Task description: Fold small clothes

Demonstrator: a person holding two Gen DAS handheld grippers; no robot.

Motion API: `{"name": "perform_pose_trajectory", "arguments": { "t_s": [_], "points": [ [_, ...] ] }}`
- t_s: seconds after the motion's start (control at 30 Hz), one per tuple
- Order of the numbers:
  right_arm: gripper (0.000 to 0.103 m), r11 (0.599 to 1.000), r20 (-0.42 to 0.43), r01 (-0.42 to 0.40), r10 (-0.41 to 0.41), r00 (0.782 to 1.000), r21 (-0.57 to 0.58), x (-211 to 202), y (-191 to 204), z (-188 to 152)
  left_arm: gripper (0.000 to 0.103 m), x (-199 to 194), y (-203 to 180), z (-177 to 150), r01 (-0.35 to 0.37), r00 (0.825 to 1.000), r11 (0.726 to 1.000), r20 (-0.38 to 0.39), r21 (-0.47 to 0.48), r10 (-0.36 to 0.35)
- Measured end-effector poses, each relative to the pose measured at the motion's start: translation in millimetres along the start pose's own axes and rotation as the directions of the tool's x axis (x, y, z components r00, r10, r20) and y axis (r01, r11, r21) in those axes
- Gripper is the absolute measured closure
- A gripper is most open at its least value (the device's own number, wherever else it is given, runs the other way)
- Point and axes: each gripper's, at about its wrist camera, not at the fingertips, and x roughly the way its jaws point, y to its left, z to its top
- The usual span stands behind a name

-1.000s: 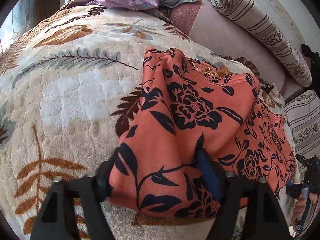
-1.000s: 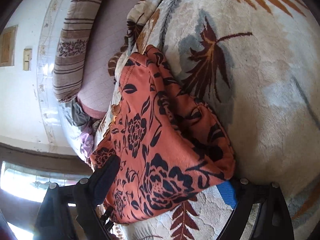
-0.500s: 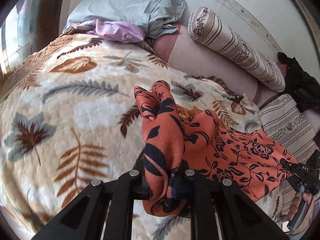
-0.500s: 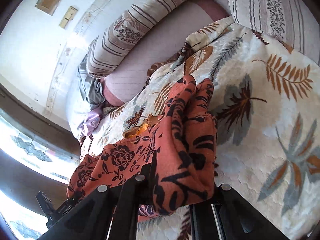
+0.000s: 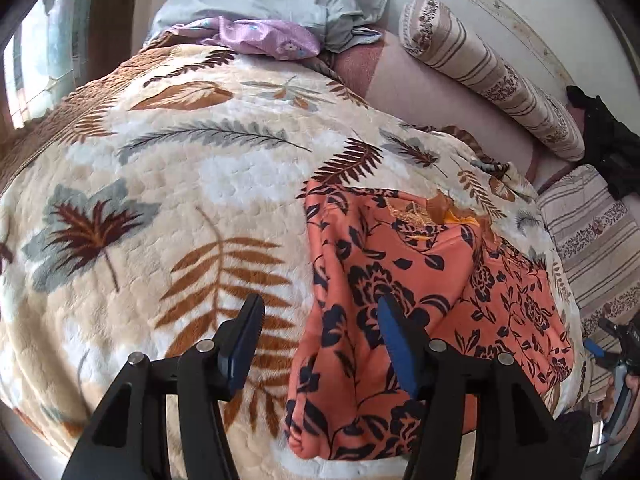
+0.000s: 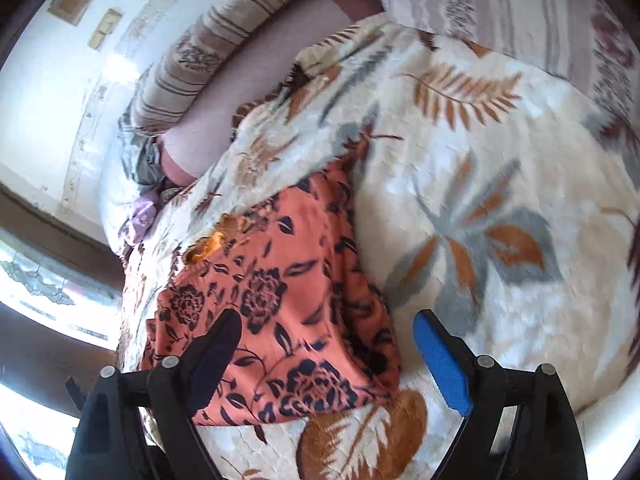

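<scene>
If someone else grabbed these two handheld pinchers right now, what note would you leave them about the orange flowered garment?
Left gripper: open, its jaws have just been opening, nothing pinched.
Right gripper: open too, just released, above the cloth.
Orange floral garment: lies loosely on the leaf-print blanket, its side edges turned inward, still rumpled.
Done: side folds dropped in place.
Left: probably smooth it, then fold it again into a neat small packet.
</scene>
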Motion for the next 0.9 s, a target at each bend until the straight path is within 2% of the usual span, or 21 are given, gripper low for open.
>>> {"name": "perform_pose_trajectory", "arguments": {
  "t_s": [0.1,0.17,0.23,0.3,0.37,0.47,0.57,0.6,0.63,0.67,0.73,0.87,0.9],
  "points": [
    [0.013,0.988,-0.029,-0.037,0.033,0.999,-0.153,28.5,28.2,29.4,0.043,17.3,-11.3,13.6,0.033,0.999,0.996,0.006,0.086,-0.034],
    [0.015,0.971,-0.037,-0.005,-0.004,0.999,-0.239,50.1,38.7,44.4,0.043,27.7,-14.7,20.5,0.007,1.0,0.994,0.01,0.11,-0.008],
    [0.015,0.975,-0.046,0.023,-0.034,0.998,-0.221,66.1,38.1,52.2,0.044,35.3,-15.6,26.6,0.038,0.999,0.994,-0.018,0.105,-0.037],
    [0.015,0.982,-0.042,-0.013,0.005,0.999,-0.191,72.4,31.6,51.2,0.044,38.7,-19.9,32.0,0.044,0.999,0.99,-0.015,0.134,-0.043],
    [0.015,0.979,-0.039,0.001,-0.01,0.999,-0.205,78.2,30.1,46.3,0.044,47.1,-26.9,37.6,0.029,0.999,0.982,-0.025,0.185,-0.025],
    [0.015,0.978,-0.051,0.015,-0.026,0.998,-0.207,84.7,23.5,43.5,0.044,67.9,-27.8,44.8,-0.022,0.997,0.979,-0.07,0.202,0.037],
    [0.015,0.983,-0.046,0.007,-0.016,0.999,-0.183,84.2,16.2,48.4,0.044,74.6,-24.6,47.5,-0.011,0.996,0.983,-0.083,0.182,0.027],
    [0.015,0.982,-0.042,0.007,-0.015,0.999,-0.191,83.2,16.5,50.9,0.045,74.4,-24.1,47.7,-0.007,0.997,0.984,-0.077,0.178,0.021],
    [0.015,0.979,-0.037,0.009,-0.017,0.999,-0.206,82.7,17.8,53.9,0.053,74.5,-24.7,47.5,-0.007,0.997,0.983,-0.073,0.181,0.021],
    [0.015,0.975,-0.035,0.01,-0.019,0.999,-0.223,83.2,20.1,56.9,0.064,76.2,-25.8,47.6,-0.012,0.996,0.982,-0.082,0.19,0.029],
    [0.015,0.966,-0.033,0.025,-0.034,0.999,-0.257,89.3,24.6,63.4,0.076,82.7,-25.9,47.4,-0.031,0.993,0.981,-0.109,0.192,0.052],
    [0.016,0.944,-0.04,0.109,-0.128,0.991,-0.312,118.4,27.0,72.2,0.08,90.0,-22.8,47.5,-0.039,0.99,0.985,-0.129,0.169,0.061],
    [0.022,0.94,-0.047,0.122,-0.144,0.988,-0.319,125.6,26.3,72.5,0.08,89.4,-22.7,47.4,-0.039,0.99,0.985,-0.127,0.166,0.061]
  ]
}}
